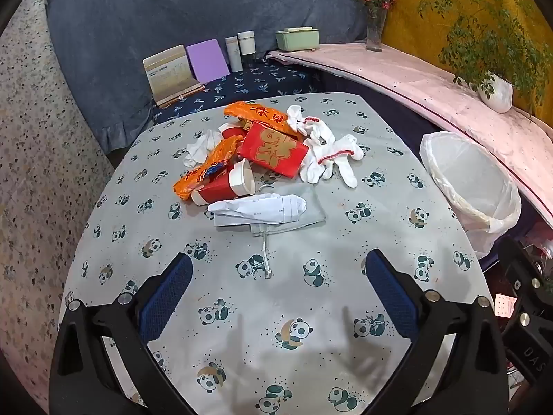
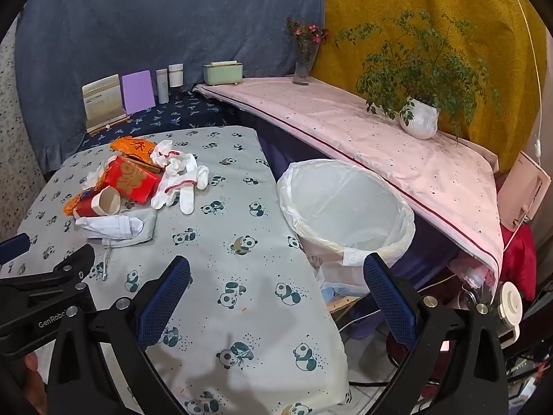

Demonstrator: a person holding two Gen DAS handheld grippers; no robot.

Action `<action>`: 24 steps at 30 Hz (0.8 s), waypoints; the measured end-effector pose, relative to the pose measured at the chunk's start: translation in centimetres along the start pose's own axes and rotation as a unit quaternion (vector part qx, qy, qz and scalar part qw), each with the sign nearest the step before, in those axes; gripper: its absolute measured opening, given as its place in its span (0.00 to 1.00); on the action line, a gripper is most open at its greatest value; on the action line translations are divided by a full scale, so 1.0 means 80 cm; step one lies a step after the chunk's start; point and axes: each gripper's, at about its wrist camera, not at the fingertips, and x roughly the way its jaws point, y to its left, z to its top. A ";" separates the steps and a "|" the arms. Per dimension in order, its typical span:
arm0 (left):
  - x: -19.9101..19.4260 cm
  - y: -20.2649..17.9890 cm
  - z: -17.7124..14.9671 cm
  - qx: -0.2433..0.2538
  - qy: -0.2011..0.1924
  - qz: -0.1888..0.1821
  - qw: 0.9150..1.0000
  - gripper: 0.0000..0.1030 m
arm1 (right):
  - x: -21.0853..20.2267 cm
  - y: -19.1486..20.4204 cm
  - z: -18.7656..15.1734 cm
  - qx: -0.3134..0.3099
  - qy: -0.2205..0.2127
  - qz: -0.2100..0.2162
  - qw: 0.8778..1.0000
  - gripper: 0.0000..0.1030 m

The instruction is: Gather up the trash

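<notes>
On the panda-print tablecloth we see a crumpled trash heap: glossy orange wrappers, red paper cups, limp white gloves, folded paper. Beside the table stands our round, plastic-lined bin. Our left gripper and right gripper hover with ribbed blue pads spread apart, holding nothing.

Upper centre of your left view: purple board beside card stand, two bottles, green box. Flower vase on pink shelf. Potted plant at right. Panda tablecloth across lower frame.
</notes>
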 end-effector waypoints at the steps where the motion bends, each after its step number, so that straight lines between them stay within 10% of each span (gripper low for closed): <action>1: 0.000 0.000 0.000 0.000 0.000 0.001 1.000 0.93 | 0.000 0.000 0.000 0.000 -0.001 0.000 1.000 0.93; 24: -0.007 -0.004 0.000 0.008 -0.013 -0.004 1.000 0.93 | -0.001 -0.007 0.000 0.005 -0.002 -0.002 1.000 0.93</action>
